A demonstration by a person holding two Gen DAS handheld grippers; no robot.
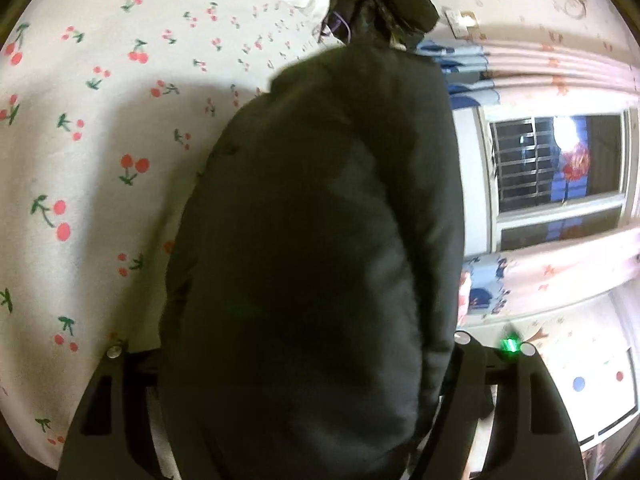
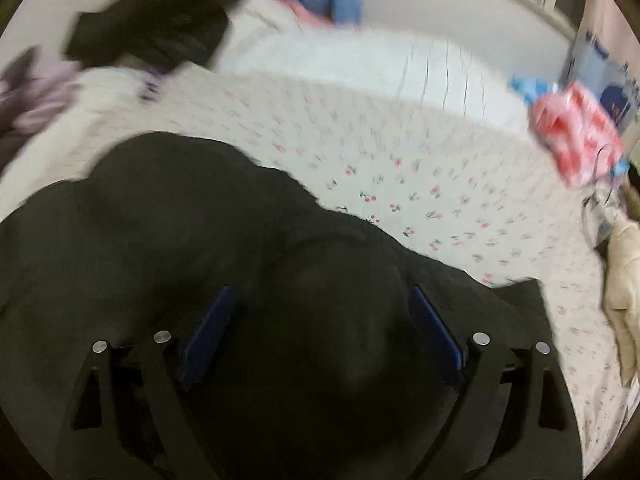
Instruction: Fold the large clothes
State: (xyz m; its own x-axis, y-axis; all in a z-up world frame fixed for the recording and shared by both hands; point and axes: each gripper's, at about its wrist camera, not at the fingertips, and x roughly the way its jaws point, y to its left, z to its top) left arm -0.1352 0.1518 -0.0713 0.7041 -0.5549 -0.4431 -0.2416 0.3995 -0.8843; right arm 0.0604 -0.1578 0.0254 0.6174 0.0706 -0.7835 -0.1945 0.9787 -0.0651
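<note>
Fingers (image 2: 434, 330) of both grippers spread wide around the dark coat (image 2: 180, 216) (pads not visibly pressing), apparently letting a fold settle.

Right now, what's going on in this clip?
A person is working a dark padded jacket on a bed with a cherry-print sheet, one hand-held gripper in each hand. The right hand-held gripper stands wide, with the jacket's fabric bulging between its blue pads. The left hand-held gripper is mostly buried behind the jacket; its grip can't be seen. Other clothes are piled at the far end.
</note>
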